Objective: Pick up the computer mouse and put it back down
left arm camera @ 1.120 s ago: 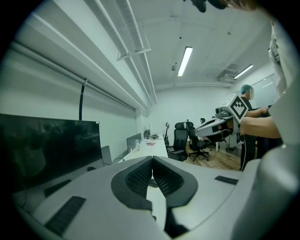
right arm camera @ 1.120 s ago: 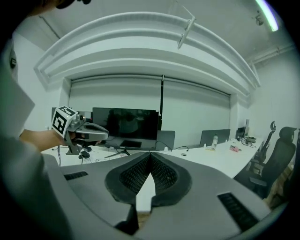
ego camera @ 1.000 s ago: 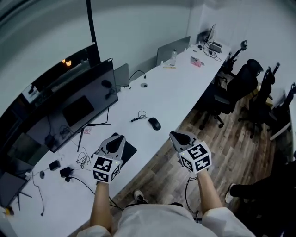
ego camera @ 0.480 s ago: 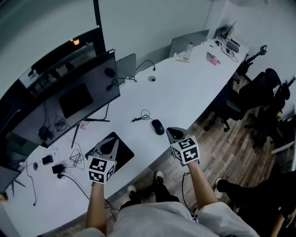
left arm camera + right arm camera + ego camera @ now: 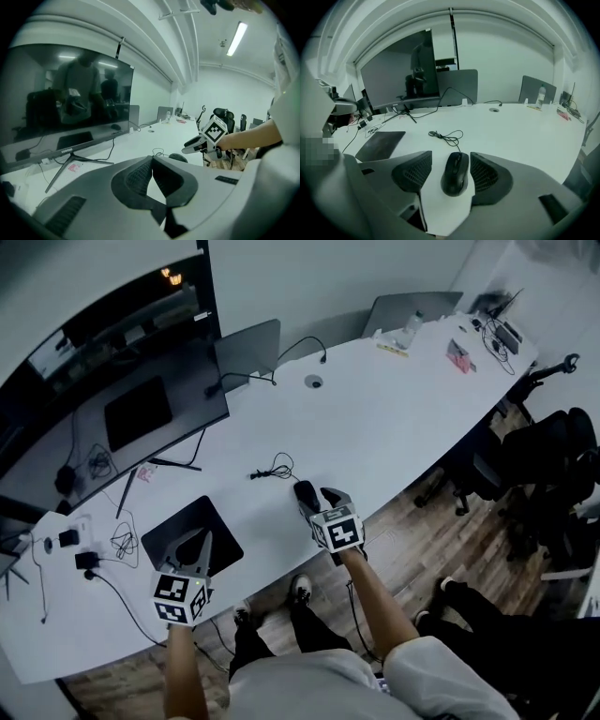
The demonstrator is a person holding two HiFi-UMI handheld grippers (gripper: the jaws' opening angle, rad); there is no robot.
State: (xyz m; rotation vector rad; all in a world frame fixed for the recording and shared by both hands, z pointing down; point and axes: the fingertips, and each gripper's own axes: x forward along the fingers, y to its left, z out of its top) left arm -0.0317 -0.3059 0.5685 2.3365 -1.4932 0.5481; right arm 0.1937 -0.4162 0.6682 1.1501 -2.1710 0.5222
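Note:
A black wired computer mouse (image 5: pixel 303 493) (image 5: pixel 455 173) lies near the front edge of the long white desk (image 5: pixel 394 427), its cable (image 5: pixel 272 470) coiled behind it. My right gripper (image 5: pixel 315 500) (image 5: pixel 451 158) is down at the desk with its jaws opening and the mouse between them. The left pad stands clear of the mouse, the right pad close beside it. My left gripper (image 5: pixel 198 545) (image 5: pixel 152 160) is shut with nothing in it, over the black mouse pad (image 5: pixel 192 529). From the left gripper view, the mouse (image 5: pixel 178 157) and right gripper show at the right.
A large dark monitor (image 5: pixel 122 418) stands at the desk's back left, with cables and small devices (image 5: pixel 80 554) to the left of the mouse pad. A laptop (image 5: pixel 248 351) and a bottle (image 5: pixel 408 331) sit farther back. Office chairs (image 5: pixel 544 456) stand at the right.
My right gripper has come down and forward to the mouse and opened around it. My left gripper has sunk toward the mouse pad, still shut.

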